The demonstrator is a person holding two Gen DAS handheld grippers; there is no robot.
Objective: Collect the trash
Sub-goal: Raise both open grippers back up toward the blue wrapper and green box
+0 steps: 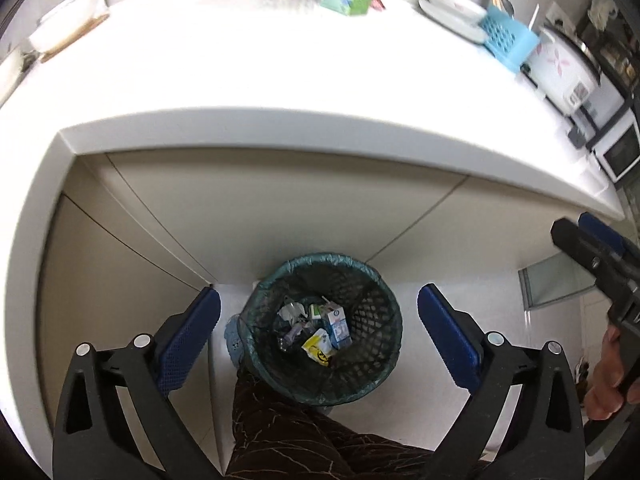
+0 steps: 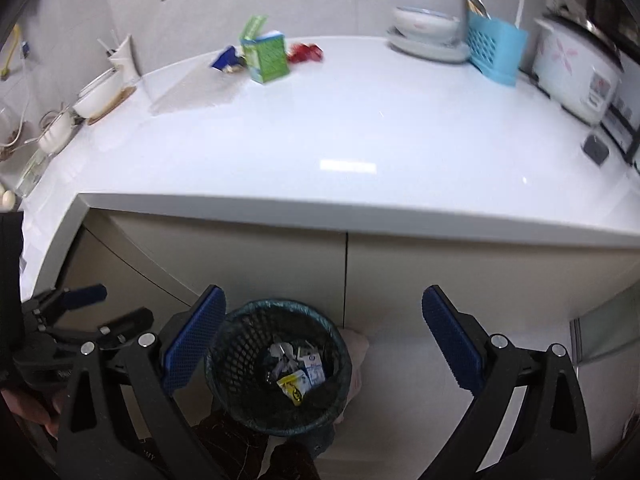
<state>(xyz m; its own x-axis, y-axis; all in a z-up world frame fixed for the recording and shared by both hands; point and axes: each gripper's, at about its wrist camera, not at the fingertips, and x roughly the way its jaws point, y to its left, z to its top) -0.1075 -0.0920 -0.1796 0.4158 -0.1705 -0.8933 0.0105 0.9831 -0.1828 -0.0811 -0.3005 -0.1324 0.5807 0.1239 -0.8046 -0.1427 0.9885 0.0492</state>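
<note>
A dark mesh trash bin [image 1: 384, 320] with a green liner stands on the floor below the counter, also in the right wrist view as the bin [image 2: 236, 352]. Inside lie a blue-white carton [image 1: 338, 326], a yellow wrapper [image 1: 318, 348] and crumpled scraps. My left gripper [image 1: 319, 322] hangs open above the bin with nothing between its fingers. My right gripper [image 2: 323, 324] is open and empty too, over the bin's right side. On the counter's far side stand a green carton [image 2: 266, 58], a blue wrapper [image 2: 226, 60] and a red wrapper [image 2: 306, 53].
White counter [image 2: 360, 128] with cabinet doors beneath. Bowls and plates [image 2: 426, 28], a blue utensil basket [image 2: 496, 50] and a rice cooker [image 2: 572, 68] sit at the right; a white pot [image 2: 100, 98] and jars at the left. A person's patterned trouser leg [image 1: 288, 432] is beside the bin.
</note>
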